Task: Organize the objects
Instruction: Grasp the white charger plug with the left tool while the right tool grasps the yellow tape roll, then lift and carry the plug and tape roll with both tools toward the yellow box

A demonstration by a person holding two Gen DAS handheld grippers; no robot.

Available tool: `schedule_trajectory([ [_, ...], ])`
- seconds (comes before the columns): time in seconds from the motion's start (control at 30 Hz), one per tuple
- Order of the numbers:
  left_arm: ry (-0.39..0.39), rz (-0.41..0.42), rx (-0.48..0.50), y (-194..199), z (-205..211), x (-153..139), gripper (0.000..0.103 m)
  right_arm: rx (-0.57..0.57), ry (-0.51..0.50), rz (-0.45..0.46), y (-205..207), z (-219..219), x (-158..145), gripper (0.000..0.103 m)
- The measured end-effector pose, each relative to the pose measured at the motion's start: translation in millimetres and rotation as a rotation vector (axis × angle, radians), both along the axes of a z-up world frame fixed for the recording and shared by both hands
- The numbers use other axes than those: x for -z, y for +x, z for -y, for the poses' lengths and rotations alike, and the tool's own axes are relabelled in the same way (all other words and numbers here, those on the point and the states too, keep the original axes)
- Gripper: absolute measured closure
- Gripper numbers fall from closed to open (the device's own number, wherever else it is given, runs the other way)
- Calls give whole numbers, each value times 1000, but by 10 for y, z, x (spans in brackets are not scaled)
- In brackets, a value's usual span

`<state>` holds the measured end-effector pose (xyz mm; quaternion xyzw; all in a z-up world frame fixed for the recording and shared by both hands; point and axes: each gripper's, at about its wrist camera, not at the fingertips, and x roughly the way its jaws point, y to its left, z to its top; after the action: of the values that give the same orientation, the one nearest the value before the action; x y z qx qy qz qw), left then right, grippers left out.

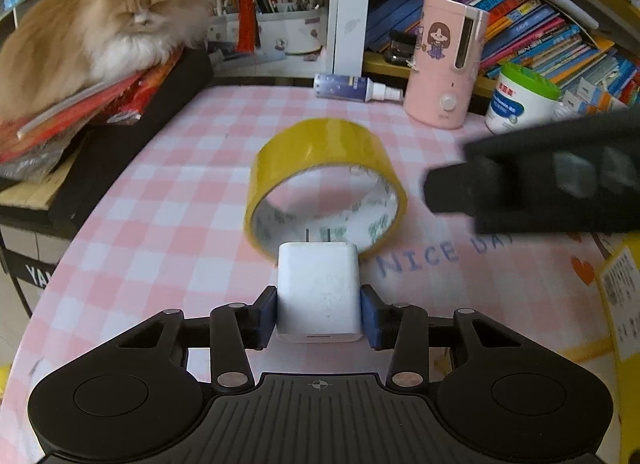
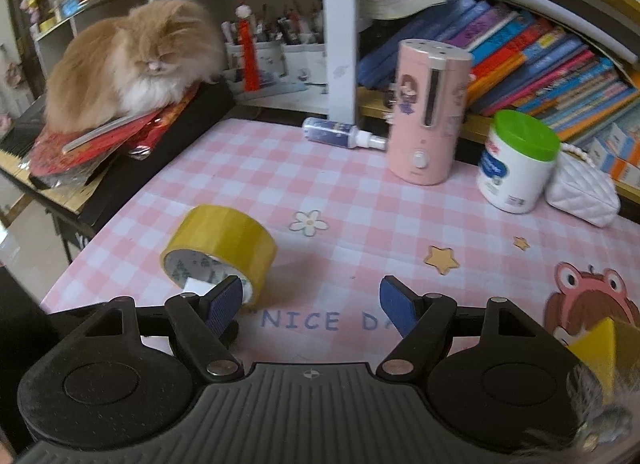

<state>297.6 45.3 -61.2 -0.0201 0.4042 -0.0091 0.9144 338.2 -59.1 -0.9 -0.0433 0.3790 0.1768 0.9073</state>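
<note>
A white plug-in charger [image 1: 318, 296] stands on the pink checked tablecloth [image 1: 160, 192], prongs pointing away. My left gripper [image 1: 320, 316] is shut on it, one blue pad against each side. Right behind the charger a roll of yellow tape [image 1: 320, 144] stands on edge. In the right wrist view the same tape roll [image 2: 224, 232] sits at the left, with a corner of the charger [image 2: 196, 286] showing by my left finger. My right gripper [image 2: 312, 304] is open over the "NICE DAY" print with nothing between its fingers. Its black body [image 1: 540, 180] shows blurred right of the tape.
A fluffy orange cat [image 2: 132, 64] lies on red books at the back left. A spray bottle [image 2: 340, 134], pink humidifier [image 2: 424, 116], green-lidded jar [image 2: 516, 164] and white quilted pouch [image 2: 584, 192] line the back. A yellow box [image 2: 596, 348] stands near right.
</note>
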Motion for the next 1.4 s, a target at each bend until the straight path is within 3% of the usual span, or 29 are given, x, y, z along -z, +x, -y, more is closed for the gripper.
schedule_trajectory([
  [0.23,-38,-29,-66,-339,-196,-106,62,-77,-21,-18,125,-293,183,28],
  [0.5,-55,-10,-132,-585,-393,-267,62,-100,-154,85,307,-659,401,37],
  [0.6,-58,-3,-148,-664,-455,-314,62,-104,-161,107,319,-668,409,51],
  [0.67,-58,5,-152,-723,-474,-352,62,-103,-150,118,311,-640,388,68],
  [0.93,-70,36,-144,-972,-507,-467,62,-82,-56,128,55,-404,168,92],
  [1.4,-119,99,-149,-1454,-638,-615,62,-11,3,135,-829,-41,-98,94],
])
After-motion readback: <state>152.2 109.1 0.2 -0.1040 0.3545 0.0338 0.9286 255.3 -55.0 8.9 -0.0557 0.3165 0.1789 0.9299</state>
